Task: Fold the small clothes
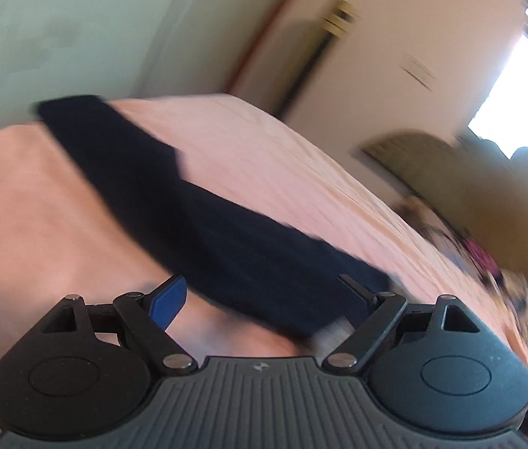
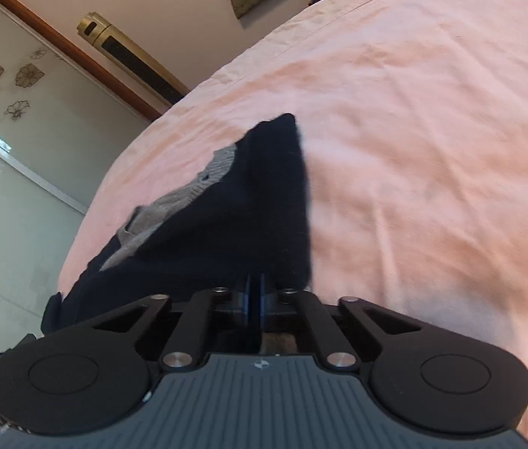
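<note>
A dark navy knitted garment (image 1: 204, 220) lies stretched across the pink bed sheet (image 1: 39, 205). My left gripper (image 1: 264, 295) is open, its blue-padded fingers (image 1: 168, 301) spread to either side of the garment's near edge. The view is blurred. In the right wrist view the same navy garment (image 2: 226, 232), with a grey patterned part (image 2: 174, 205), rises in a lifted peak. My right gripper (image 2: 254, 292) is shut on the garment's edge and holds it above the pink sheet (image 2: 432, 149).
An olive headboard (image 1: 470, 179) and patterned pillows (image 1: 496, 273) lie at the bed's far end. A gold and black standing unit (image 2: 133, 56) and a sliding wardrobe door (image 2: 9, 149) stand past the bed's edge. A bright window (image 1: 515, 86) is at the right.
</note>
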Motion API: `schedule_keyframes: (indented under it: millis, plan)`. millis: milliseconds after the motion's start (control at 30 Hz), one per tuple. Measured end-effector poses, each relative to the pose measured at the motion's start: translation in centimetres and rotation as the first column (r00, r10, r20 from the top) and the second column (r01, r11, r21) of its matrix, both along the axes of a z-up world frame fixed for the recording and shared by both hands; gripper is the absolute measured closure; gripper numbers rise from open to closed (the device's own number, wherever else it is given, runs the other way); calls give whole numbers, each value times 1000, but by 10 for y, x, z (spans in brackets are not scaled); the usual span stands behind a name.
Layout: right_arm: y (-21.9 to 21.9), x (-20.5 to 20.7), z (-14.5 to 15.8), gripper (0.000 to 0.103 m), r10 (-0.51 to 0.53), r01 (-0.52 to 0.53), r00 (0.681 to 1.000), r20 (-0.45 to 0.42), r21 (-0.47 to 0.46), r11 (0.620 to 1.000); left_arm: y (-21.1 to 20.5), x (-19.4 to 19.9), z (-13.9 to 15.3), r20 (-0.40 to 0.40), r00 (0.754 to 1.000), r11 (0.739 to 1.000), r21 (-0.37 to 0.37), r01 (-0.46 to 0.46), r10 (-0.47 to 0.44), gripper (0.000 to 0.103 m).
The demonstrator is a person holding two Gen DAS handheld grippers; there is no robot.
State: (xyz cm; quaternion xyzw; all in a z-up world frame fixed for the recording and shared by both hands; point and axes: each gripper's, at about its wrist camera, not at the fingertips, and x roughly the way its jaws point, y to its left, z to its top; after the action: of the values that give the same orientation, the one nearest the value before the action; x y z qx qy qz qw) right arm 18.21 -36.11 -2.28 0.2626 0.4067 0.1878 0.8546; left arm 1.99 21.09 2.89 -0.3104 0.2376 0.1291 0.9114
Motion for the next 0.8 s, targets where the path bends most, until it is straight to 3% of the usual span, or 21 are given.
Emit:
schedule_keyframes:
  millis: [33,100,167,233,333,400,433,500,567,633,733,800]
  plan:
    - [5,-7,6,79,7,-7,1000,25,-15,1000,16,-1,-1,4,997,997,-25,-77,77,16]
    - [15,-18,17,30,36,-35,996,81,-12,999,46,0,-3,3,981,978,-75,-193,194,16]
    - [26,-25,23,13,66,-65,991,116,-16,998,73,9,-3,-29,961,957,-89,-276,275,16]
    - [34,-26,24,15,93,-91,990,108,-17,996,96,19,-3,-44,952,944,-120,-307,304,16]
    - [37,-24,17,15,94,-93,993,78,-14,996,139,27,-19,-73,925,878,-298,-376,372,17]
    - [36,-24,10,14,86,-86,994,73,2,996,158,26,-24,-41,904,834,-369,-410,426,17]
    - [35,-25,9,13,83,-84,994,78,16,996,165,28,-26,-31,902,825,-391,-408,431,17]
    - [34,-25,8,12,81,-84,994,76,27,996,175,35,-28,-17,907,832,-392,-393,421,17]
    - [34,-26,8,11,85,-88,993,76,28,996,176,42,-28,-6,916,862,-333,-381,402,33]
    - [36,-26,8,9,94,-96,992,79,20,995,175,53,-29,-66,921,890,-239,-388,384,94]
    - [41,-26,9,6,98,-99,992,81,10,995,162,65,-22,-104,917,910,-122,-397,386,97]
    - [42,-27,9,5,100,-101,992,83,3,995,135,70,-1,-51,925,925,-35,-377,376,98]
